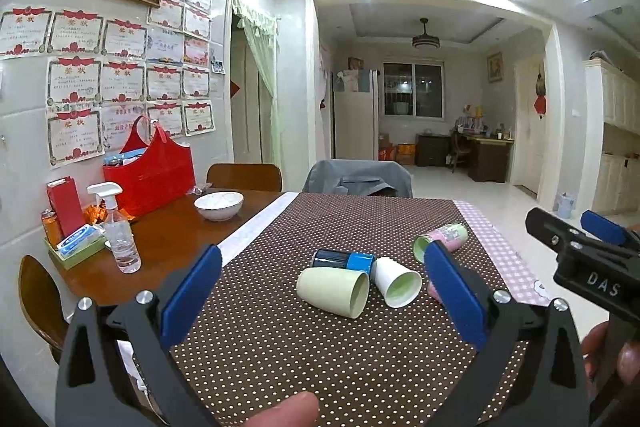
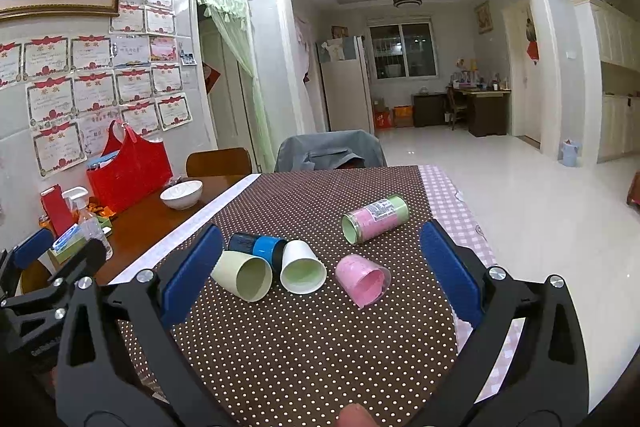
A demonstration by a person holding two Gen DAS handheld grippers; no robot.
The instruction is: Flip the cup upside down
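Observation:
Several cups lie on their sides on the brown dotted tablecloth point(image 2: 312, 339). A pale cream cup point(image 1: 334, 291) point(image 2: 243, 275), a white cup with green inside point(image 1: 394, 281) point(image 2: 302, 267), a blue and black cup point(image 1: 344, 259) point(image 2: 256, 246), a pink cup point(image 2: 362, 279) and a pink-green cup with a label point(image 1: 442, 238) point(image 2: 376, 217). My left gripper point(image 1: 324, 291) is open and empty, short of the cream cup. My right gripper point(image 2: 320, 267) is open and empty, short of the white and pink cups. The right gripper also shows in the left wrist view point(image 1: 576, 227).
On the bare wood at left stand a white bowl point(image 1: 219, 205), a spray bottle point(image 1: 118, 231), a red bag point(image 1: 150, 171) and small boxes. Chairs point(image 1: 358, 177) stand at the far table edge. A pink checked cloth point(image 2: 452, 195) covers the right edge.

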